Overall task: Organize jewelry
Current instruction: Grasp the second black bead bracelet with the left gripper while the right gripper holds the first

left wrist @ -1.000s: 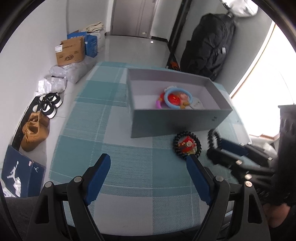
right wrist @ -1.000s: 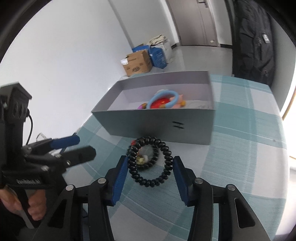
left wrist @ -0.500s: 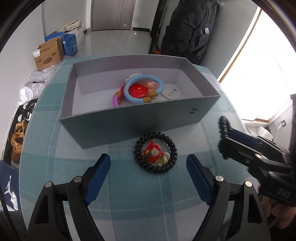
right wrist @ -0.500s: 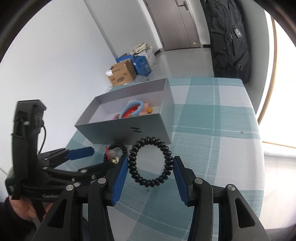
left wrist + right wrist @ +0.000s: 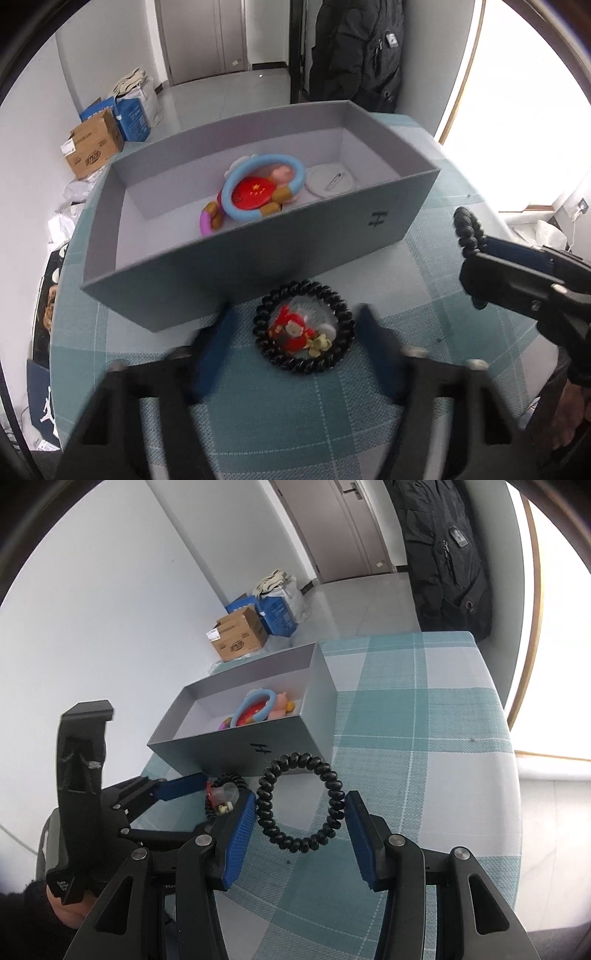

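Observation:
A grey open box [image 5: 236, 258] stands on the checked tablecloth and holds a blue ring [image 5: 266, 192], a red badge and a white badge [image 5: 330, 181]. A black coil hair tie [image 5: 334, 306] lies in front of the box, around a red charm [image 5: 291, 326]. My left gripper [image 5: 295, 343] is open, its blue fingers on either side of that tie. My right gripper [image 5: 301, 825] is shut on a second black coil hair tie [image 5: 332, 797], held above the cloth; it shows at the right of the left wrist view [image 5: 467, 229].
The box [image 5: 236, 746] sits near the table's left edge. Cardboard boxes [image 5: 92, 147] and shoes are on the floor to the left. A black coat [image 5: 362, 55] hangs by the door. A bright window is on the right.
My left gripper has swung right and closed in on the coil tie with the charm. My right gripper has lifted the other coil tie off the cloth and moved right.

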Tool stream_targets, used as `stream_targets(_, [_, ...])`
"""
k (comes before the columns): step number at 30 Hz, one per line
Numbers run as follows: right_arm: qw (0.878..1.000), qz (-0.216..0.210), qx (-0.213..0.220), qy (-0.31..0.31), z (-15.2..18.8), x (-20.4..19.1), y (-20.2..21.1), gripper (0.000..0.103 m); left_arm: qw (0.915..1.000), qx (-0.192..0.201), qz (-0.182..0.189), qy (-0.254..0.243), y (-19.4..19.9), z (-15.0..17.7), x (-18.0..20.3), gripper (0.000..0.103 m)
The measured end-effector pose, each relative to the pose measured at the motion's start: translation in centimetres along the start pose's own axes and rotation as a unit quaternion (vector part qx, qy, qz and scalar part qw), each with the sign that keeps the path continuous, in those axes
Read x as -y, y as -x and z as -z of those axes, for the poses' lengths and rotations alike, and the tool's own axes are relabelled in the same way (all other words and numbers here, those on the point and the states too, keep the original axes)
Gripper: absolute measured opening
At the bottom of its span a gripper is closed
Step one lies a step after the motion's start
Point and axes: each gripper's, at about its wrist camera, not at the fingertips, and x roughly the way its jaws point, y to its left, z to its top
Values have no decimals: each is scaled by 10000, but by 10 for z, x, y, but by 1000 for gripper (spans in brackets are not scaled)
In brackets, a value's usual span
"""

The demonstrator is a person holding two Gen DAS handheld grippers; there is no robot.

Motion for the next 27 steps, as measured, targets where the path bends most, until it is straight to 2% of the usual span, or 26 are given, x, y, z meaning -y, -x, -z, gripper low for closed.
stream_targets(6, [10000, -19, -1, -75, -1, 2, 0, 48, 9990, -14, 366, 251, 3, -3, -5, 43])
stream_targets(12, [9999, -32, 3, -110, -1, 3, 0, 48, 9945, 256, 860, 535, 20, -8, -10, 43])
stream_targets(20, [9999, -60, 40, -142, -1, 4, 2, 48, 9937, 432, 913, 483, 34, -8, -4, 43])
stream_targets(27, [9997, -150, 183, -3, -1, -3, 7, 48, 9906, 671, 996, 650, 51, -8, -12, 43])
